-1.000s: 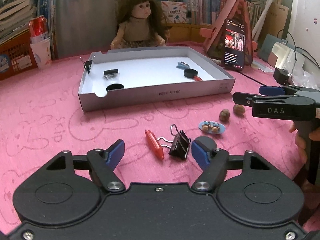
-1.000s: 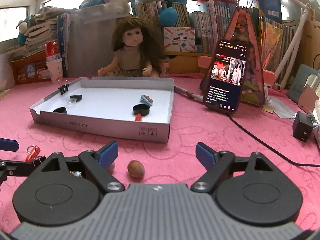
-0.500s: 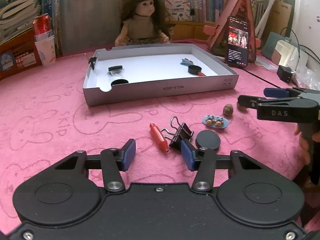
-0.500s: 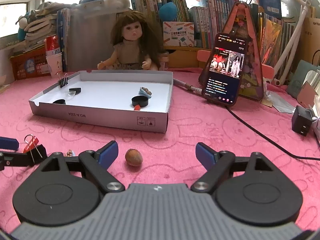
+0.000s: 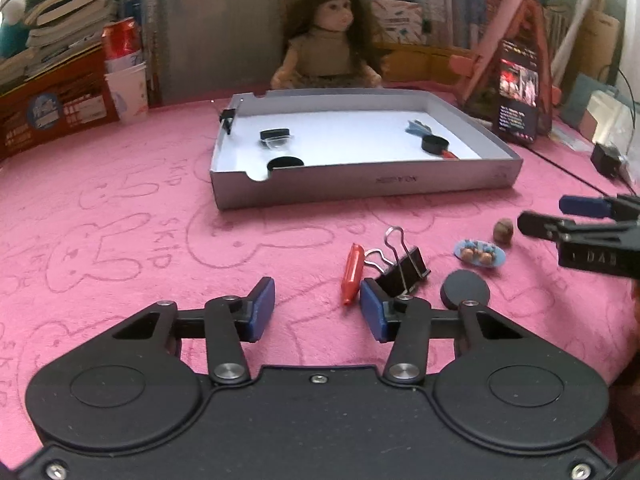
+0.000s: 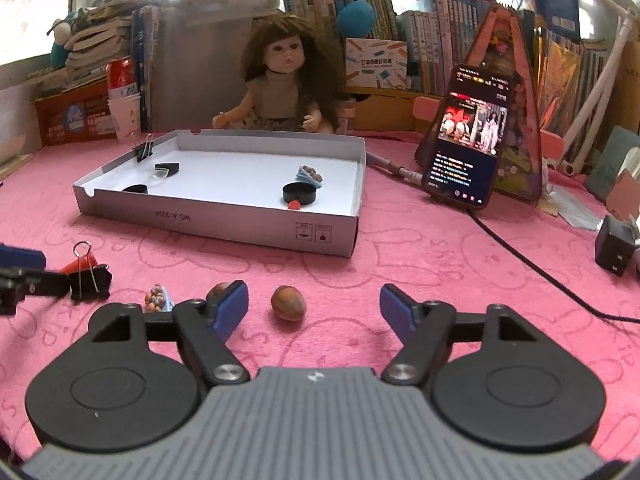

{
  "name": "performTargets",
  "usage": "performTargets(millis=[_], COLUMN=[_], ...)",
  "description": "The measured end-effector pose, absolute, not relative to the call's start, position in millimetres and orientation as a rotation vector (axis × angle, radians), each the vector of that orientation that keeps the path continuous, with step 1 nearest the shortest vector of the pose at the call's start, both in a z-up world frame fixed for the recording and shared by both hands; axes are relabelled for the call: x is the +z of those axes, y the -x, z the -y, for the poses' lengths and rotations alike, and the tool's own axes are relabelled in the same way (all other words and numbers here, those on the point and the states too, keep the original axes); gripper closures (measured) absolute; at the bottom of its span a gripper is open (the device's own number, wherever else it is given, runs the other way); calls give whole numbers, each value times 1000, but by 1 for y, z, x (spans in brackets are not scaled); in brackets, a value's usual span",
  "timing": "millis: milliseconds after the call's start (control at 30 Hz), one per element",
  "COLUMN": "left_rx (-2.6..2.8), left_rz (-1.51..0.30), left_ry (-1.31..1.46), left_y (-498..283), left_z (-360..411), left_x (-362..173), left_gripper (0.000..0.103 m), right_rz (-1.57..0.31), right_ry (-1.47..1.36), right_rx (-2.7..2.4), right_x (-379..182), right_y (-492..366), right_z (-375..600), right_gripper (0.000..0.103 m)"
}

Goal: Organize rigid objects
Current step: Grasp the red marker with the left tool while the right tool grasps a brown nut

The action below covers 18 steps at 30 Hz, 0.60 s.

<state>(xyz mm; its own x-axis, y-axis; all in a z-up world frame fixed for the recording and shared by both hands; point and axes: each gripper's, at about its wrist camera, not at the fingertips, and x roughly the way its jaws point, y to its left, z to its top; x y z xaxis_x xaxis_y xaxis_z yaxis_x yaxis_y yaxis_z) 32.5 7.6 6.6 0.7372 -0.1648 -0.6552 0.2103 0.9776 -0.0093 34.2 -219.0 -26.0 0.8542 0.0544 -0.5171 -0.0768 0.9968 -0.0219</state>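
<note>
On the pink cloth lie a red crayon (image 5: 352, 272), a black binder clip (image 5: 402, 268), a black disc (image 5: 465, 290), a blue oval charm (image 5: 479, 254) and a brown nut (image 5: 503, 231). My left gripper (image 5: 317, 310) is open over bare cloth, with the crayon and clip just beyond its right finger. My right gripper (image 6: 313, 310) is closing. A brown nut (image 6: 288, 303) lies between its fingers, clear of both pads. A second nut (image 6: 218, 290) peeks out behind its left finger. The white tray (image 5: 360, 184) holds black caps, a charm and a red piece.
A doll (image 6: 280, 84) sits behind the tray (image 6: 224, 220). At the right a phone (image 6: 468, 136) leans on a stand, with a cable (image 6: 520, 256) and a black charger (image 6: 614, 246). Paper cups (image 5: 126, 88) and books stand at the back left.
My left gripper's jaws have narrowed and it has drifted left, so the crayon and clip now sit off its right finger. My right gripper's jaws have come in around the nut.
</note>
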Motion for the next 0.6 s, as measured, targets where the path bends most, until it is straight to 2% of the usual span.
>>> performTargets(millis=[167, 400, 467, 567, 600], left_rx=[-224, -203, -198, -198, -198], left_rz=[-686, -691, -680, -676, -678], left_ry=[-70, -70, -85, -95, -91], left_y=[-30, -38, -38, -38, -39], left_z=[-6, 3, 5, 7, 7], left_x=[10, 4, 3, 3, 3], left_gripper=[58, 65, 84, 94, 94], right_rz=[-551, -570, -571, -573, -573], right_ry=[51, 45, 50, 55, 56], right_rx=[72, 83, 91, 110, 118], right_x=[-27, -31, -32, -32, -31], right_y=[-36, -38, -38, -37, -37], right_z=[216, 214, 213, 211, 210], right_gripper=[30, 40, 45, 58, 67])
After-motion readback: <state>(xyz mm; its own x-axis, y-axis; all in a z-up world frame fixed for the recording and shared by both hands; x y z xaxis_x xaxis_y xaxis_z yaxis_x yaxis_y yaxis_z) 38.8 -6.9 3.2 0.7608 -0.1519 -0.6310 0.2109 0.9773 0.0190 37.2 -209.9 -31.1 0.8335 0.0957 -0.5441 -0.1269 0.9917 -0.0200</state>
